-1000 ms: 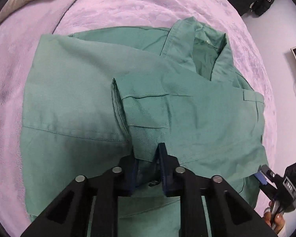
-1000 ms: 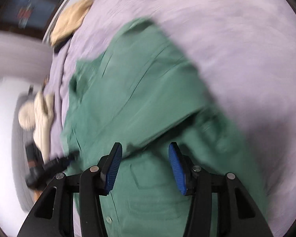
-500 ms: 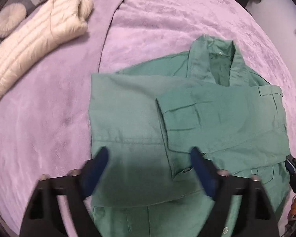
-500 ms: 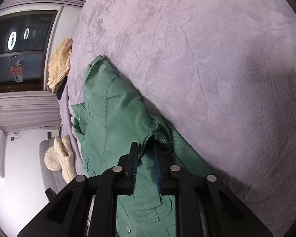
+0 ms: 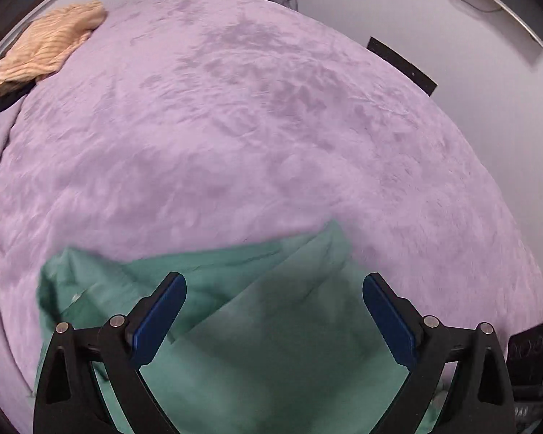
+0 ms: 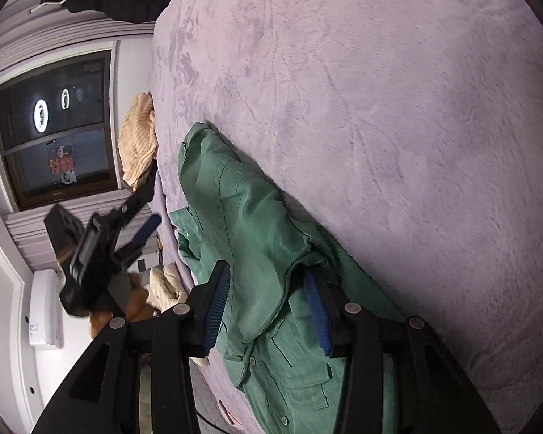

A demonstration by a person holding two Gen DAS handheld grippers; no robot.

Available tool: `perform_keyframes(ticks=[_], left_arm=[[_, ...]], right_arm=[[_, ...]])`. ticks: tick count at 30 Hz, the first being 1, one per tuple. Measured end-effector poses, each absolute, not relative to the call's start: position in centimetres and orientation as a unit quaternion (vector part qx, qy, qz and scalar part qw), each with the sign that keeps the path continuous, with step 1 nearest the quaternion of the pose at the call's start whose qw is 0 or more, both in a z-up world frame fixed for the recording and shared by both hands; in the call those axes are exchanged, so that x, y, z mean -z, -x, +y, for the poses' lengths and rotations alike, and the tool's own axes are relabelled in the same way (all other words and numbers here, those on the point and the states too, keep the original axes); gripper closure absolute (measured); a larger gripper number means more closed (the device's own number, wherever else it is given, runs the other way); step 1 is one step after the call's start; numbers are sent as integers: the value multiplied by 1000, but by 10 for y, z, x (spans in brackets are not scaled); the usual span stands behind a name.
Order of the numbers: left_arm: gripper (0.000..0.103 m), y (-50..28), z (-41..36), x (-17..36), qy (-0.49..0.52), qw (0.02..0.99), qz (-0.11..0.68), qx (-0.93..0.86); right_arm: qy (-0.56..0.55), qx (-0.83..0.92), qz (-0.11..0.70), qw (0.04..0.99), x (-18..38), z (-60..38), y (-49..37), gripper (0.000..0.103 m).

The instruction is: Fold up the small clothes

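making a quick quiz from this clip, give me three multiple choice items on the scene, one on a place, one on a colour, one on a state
1. Where does the green shirt lie?
A. on the purple bedspread
B. on a wooden floor
C. in a basket

2. What colour are the pads on the left gripper fingers?
A. red
B. blue
C. white

3. How does the right gripper stand?
A. shut tight on nothing
B. out of view
C. open, a fold of shirt between its fingers

Key: 1 A, the shirt rests on the purple cover in both views. 2 B, both pads show blue. 3 C, there is a wide gap between the pads, with green cloth in it.
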State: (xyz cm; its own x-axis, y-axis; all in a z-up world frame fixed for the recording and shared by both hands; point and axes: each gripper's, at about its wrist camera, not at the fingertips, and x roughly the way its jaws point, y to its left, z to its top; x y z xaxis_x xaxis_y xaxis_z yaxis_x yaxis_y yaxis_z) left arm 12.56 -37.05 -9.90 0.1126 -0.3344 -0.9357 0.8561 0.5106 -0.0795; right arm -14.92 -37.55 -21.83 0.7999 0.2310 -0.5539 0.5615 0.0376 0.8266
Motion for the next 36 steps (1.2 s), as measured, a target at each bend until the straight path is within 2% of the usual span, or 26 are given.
perform_keyframes(ticks=[1, 2, 3, 4, 5, 6, 7, 8, 13, 17, 20, 26, 30, 36], left_arm=[[5, -123, -387, 110, -262, 691, 524, 422], [18, -120, -397, 119, -270, 685, 533, 417], [46, -119, -409, 133, -283, 675, 548, 406], [57, -118, -414, 143, -296, 667, 561, 391], [75, -116, -417, 148, -304, 664, 565, 384], [88, -111, -417, 148, -300, 660, 564, 396], [91, -107, -417, 145, -301, 664, 556, 399], [92, -104, -415, 139, -300, 670, 547, 402], [95, -105, -405, 105, -266, 696, 505, 435], [94, -102, -418, 139, -295, 697, 505, 415], [94, -101, -418, 143, -284, 713, 502, 398], [94, -148, -404, 82, -232, 758, 481, 375], [94, -153, -379, 58, -225, 761, 470, 386], [94, -118, -332, 81, -237, 746, 482, 395]], right_arm=[[-687, 124, 287, 656, 220, -376, 150, 57], [-693, 122, 282, 652, 223, -376, 150, 57], [-699, 123, 277, 648, 224, -377, 150, 57], [-703, 124, 272, 646, 225, -378, 150, 57], [-708, 123, 265, 643, 228, -378, 150, 57], [-712, 123, 258, 641, 229, -379, 149, 62], [-711, 126, 258, 642, 229, -379, 147, 77], [-698, 134, 270, 650, 226, -380, 143, 101], [-602, 171, 298, 721, 190, -385, 142, 101], [-606, 200, 315, 703, 214, -390, 148, 101], [-585, 202, 326, 715, 208, -388, 148, 101], [-582, 183, 344, 714, 198, -386, 153, 99], [-547, 199, 351, 733, 168, -383, 169, 96], [-494, 181, 349, 776, 131, -387, 148, 96]])
